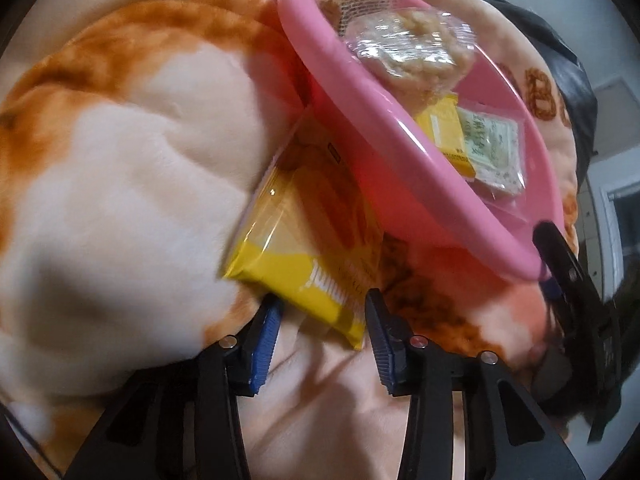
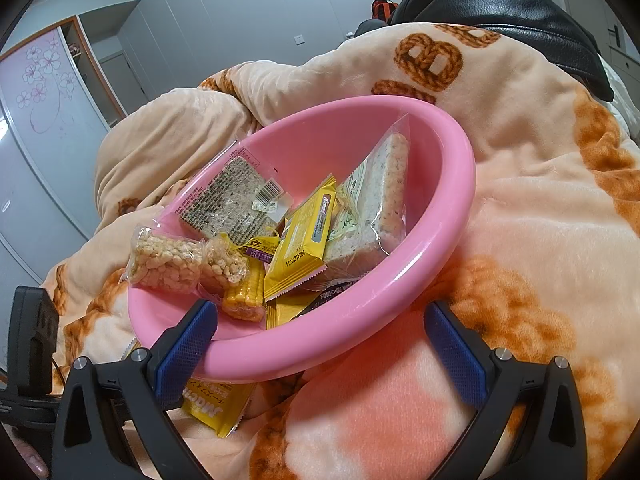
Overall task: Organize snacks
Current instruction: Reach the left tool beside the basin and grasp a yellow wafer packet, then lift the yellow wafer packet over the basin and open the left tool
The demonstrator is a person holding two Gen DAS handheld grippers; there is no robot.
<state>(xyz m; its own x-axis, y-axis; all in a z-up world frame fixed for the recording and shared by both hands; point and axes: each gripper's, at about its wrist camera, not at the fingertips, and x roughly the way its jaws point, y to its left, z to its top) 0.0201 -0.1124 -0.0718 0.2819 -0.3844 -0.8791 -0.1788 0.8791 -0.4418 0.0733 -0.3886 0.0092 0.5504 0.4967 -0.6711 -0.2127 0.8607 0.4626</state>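
A pink bowl (image 1: pixel 360 96) sits tilted on a peach and orange blanket and holds several wrapped snacks; it also shows in the right wrist view (image 2: pixel 400 280). A yellow snack packet (image 1: pixel 308 240) lies on the blanket against the bowl's outer wall, partly under its rim, and shows in the right wrist view (image 2: pixel 216 408). My left gripper (image 1: pixel 322 332) is open, its blue fingertips on either side of the packet's near corner. My right gripper (image 2: pixel 320 344) is open and empty, straddling the bowl's near rim. In the bowl are puffed rice cakes (image 2: pixel 168 260), a corn cob (image 2: pixel 244 292) and a yellow packet (image 2: pixel 304 240).
The blanket (image 1: pixel 120 160) is soft and uneven. A black leather item (image 2: pixel 500 4) lies at its far end. A wardrobe with flower-print doors (image 2: pixel 44 92) and grey walls stand beyond. My right gripper's black frame shows at the right of the left wrist view (image 1: pixel 572 280).
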